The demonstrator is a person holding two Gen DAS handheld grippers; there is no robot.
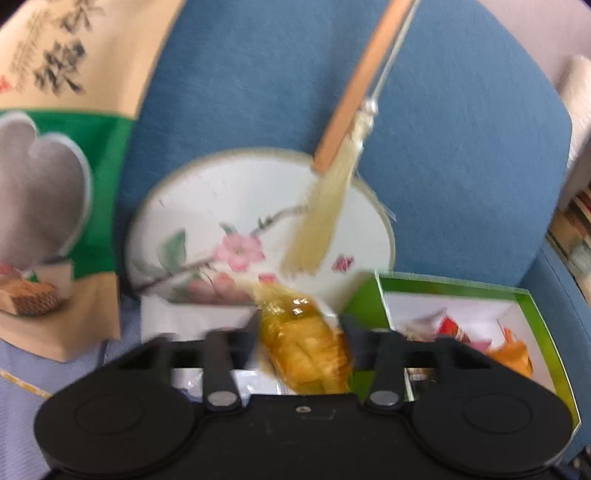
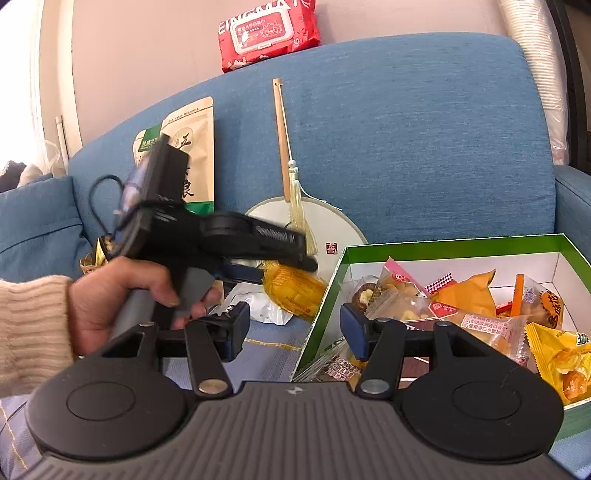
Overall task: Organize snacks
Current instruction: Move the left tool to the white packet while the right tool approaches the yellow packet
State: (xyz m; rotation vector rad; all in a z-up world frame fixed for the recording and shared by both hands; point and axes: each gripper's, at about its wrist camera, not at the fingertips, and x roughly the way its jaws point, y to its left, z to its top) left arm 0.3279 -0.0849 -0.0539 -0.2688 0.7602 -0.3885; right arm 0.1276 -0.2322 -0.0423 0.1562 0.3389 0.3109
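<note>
A yellow wrapped snack (image 1: 306,347) sits between the fingers of my left gripper (image 1: 301,332), which is shut on it just left of the green box (image 1: 532,317). From the right wrist view the same left gripper (image 2: 291,264) is held by a hand in a cream sleeve, with the yellow snack (image 2: 295,291) in its tips beside the green box (image 2: 443,245). That box holds several wrapped snacks (image 2: 461,295). My right gripper (image 2: 295,328) stands open over the box's near left corner, with nothing between its fingers.
A round white fan (image 1: 258,221) with painted flowers, a wooden handle and a tassel leans on the blue sofa back (image 2: 424,129). A tan and green snack bag (image 1: 55,147) stands at the left. A red wet-wipes pack (image 2: 267,31) lies on the sofa top. White wrapping (image 2: 258,306) lies on the seat.
</note>
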